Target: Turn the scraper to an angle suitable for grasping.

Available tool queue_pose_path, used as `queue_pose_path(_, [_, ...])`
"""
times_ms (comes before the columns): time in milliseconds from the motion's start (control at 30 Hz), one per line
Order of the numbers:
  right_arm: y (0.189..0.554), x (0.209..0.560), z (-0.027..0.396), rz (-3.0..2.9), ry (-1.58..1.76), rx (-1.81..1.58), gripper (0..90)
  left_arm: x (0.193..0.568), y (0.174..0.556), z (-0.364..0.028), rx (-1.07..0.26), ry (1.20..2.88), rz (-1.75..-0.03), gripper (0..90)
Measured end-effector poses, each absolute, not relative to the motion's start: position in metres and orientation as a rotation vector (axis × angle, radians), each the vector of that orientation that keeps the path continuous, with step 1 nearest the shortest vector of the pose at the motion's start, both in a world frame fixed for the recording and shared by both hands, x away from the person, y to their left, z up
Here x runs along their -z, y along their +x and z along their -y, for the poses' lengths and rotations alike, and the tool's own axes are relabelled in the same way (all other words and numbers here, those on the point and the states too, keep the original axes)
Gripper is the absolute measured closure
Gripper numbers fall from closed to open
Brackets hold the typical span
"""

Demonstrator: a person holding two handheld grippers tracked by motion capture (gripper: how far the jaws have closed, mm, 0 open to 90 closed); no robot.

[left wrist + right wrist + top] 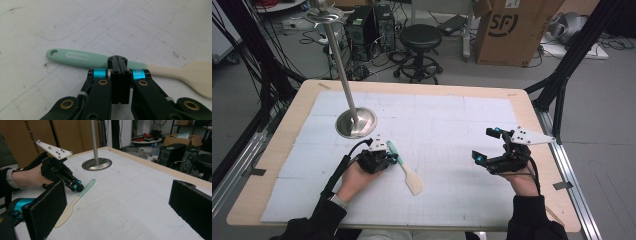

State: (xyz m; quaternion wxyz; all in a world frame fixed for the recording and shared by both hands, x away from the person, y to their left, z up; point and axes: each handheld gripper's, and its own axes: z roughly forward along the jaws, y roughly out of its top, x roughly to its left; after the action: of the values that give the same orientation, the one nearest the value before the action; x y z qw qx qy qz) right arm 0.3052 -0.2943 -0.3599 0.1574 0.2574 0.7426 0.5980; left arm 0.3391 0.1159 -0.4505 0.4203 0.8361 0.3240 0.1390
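High view: the spatula [404, 167] lies on the desk [282, 150] toward its near edge, left of centre, green handle pointing at the far edge. The left claw [393, 159] sits at that handle.

Left gripper view: jaws pressed together, nothing between them, tips just short of the handle [75, 58]. They need to spread before dropping astride it, square across the grip.

Right gripper view: the right claw [120, 210] stands wide, well apart from the spatula; it is best kept clear of the left claw's reach.
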Motion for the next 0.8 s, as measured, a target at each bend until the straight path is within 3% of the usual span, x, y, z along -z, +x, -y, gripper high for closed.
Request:
queue_pose_path(333, [0.306, 0.362, 0.293, -2.135, 0.739, -1.713, 0.7, 0.449, 0.35, -0.102, -0.377, 2.114, -0.779, 90.0])
queue_pose_path(800, [0.307, 0.365, 0.295, -2.138, 0.75, -1.71, 0.7, 0.441, 0.333, -0.078, -0.305, 2.092, -0.648, 90.0])
